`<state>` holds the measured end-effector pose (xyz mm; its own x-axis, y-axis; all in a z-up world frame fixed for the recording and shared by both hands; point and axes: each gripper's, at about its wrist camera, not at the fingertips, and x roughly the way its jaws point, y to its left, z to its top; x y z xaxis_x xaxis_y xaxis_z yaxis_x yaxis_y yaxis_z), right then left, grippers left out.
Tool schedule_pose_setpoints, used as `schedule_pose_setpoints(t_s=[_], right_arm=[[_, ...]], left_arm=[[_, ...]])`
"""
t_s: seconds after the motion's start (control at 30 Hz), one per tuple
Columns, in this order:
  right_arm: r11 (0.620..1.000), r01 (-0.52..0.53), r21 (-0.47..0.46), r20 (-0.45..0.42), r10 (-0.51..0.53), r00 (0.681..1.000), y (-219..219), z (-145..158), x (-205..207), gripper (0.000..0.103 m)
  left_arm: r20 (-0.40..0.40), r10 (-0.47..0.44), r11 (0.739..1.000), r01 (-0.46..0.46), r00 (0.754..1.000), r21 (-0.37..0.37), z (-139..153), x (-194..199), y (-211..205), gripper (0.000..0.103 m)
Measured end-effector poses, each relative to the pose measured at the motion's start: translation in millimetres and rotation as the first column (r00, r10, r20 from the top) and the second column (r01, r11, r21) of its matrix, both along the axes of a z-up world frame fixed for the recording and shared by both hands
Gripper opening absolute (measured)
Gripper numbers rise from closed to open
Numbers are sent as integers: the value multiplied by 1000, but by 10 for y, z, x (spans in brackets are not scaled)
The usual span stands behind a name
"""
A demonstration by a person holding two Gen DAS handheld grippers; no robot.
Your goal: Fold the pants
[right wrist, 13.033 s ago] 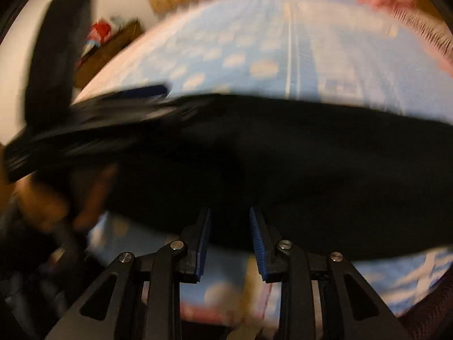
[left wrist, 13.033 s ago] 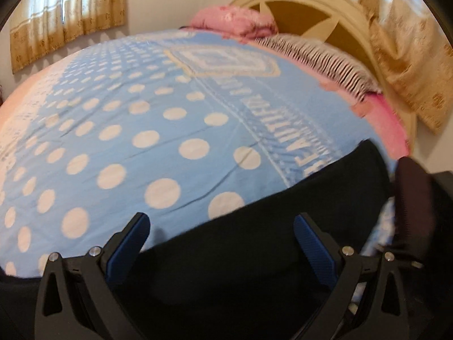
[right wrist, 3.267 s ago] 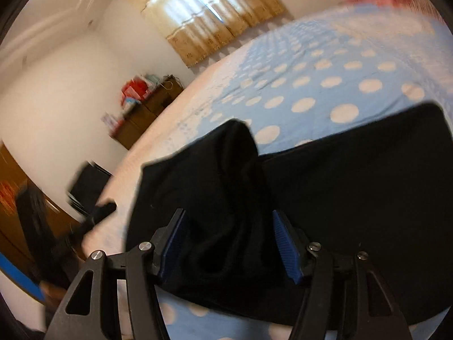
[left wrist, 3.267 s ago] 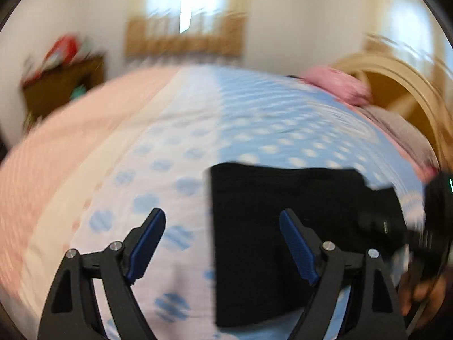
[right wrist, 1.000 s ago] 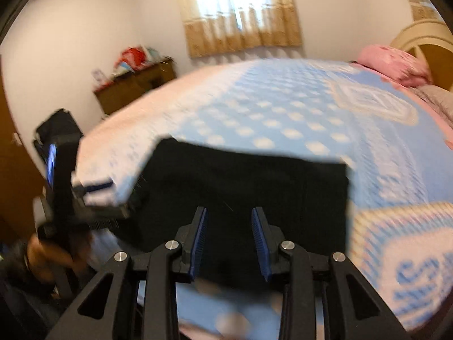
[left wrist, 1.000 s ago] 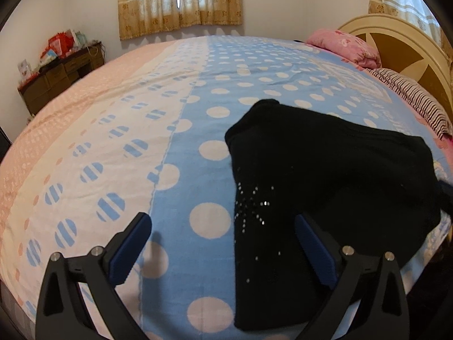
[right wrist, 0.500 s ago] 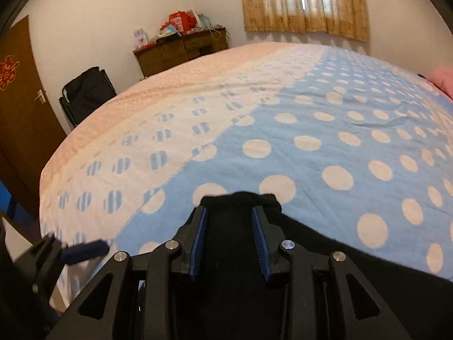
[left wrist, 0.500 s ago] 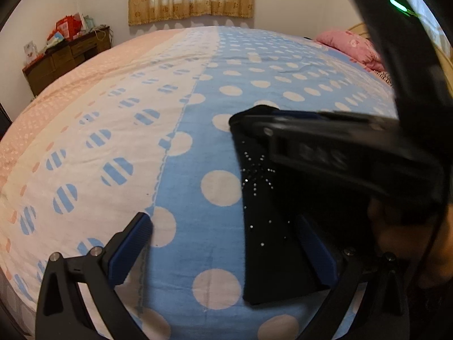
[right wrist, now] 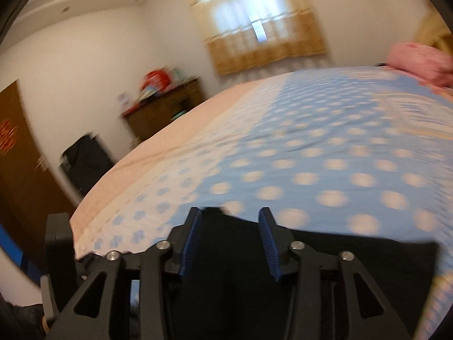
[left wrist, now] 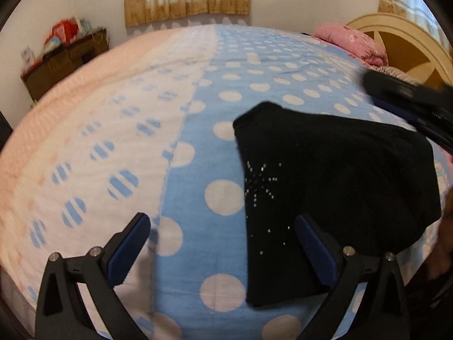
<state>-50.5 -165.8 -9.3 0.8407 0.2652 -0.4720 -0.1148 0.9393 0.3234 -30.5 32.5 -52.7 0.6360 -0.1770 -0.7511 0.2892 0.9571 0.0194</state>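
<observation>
Jaws apart, one folded pants

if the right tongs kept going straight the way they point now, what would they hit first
Probably the folded black pants, whose edge lies between the open fingers; past that, the dotted blue bedspread. Blur leaves depth uncertain.

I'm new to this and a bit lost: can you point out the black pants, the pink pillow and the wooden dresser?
black pants [left wrist: 339,175], left wrist view, middle of the folded cloth
pink pillow [left wrist: 351,39], left wrist view, its top surface
wooden dresser [left wrist: 65,65], left wrist view, its front
</observation>
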Motion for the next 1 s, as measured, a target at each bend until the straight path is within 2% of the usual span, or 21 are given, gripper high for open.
schedule_pose_setpoints(t_s=[0.03,0.1,0.17,0.2,0.3,0.43,0.53,0.6,0.67,0.87,0.93,1.0], right_arm=[[999,46,12,5,-46,999,-112,-3,-103,60],[986,150,75,12,-151,988,-410,-44,-364,64],[961,200,189,-2,-203,979,-716,-132,-575,65],[950,224,218,-19,-226,974,-814,-163,-634,65],[932,300,204,-65,-293,954,-1003,-251,-805,65],[925,327,191,-90,-316,945,-1096,-365,-978,65],[899,367,237,-103,-352,930,-1221,-470,-1113,65],[873,384,300,-120,-364,924,-1306,-558,-1180,65],[867,383,319,-135,-359,924,-1319,-614,-1191,65],[873,386,298,-176,-348,921,-1185,-807,-1110,65],[883,390,262,-177,-354,919,-1138,-835,-1093,65],[890,414,192,-159,-387,908,-1076,-798,-1115,65]], left_arm=[[23,-1,1000,1,1000,18,36,-6,-23,103],[38,-10,1000,9,999,21,72,11,-52,103],[45,-22,1000,22,999,7,121,48,-92,103],[48,-23,1000,23,999,4,134,82,-109,103],[49,-29,999,30,998,-11,181,136,-158,103],[46,-44,998,46,998,-51,246,181,-248,103],[23,-61,996,62,998,-67,211,154,-306,103],[9,-70,995,71,997,-70,169,161,-336,103],[-20,-77,994,75,997,-84,104,181,-343,103],[-98,-50,978,28,994,-208,-11,243,-231,103],[-109,-39,971,12,993,-238,-40,246,-192,103],[-95,-41,974,19,995,-225,-40,218,-210,103]])
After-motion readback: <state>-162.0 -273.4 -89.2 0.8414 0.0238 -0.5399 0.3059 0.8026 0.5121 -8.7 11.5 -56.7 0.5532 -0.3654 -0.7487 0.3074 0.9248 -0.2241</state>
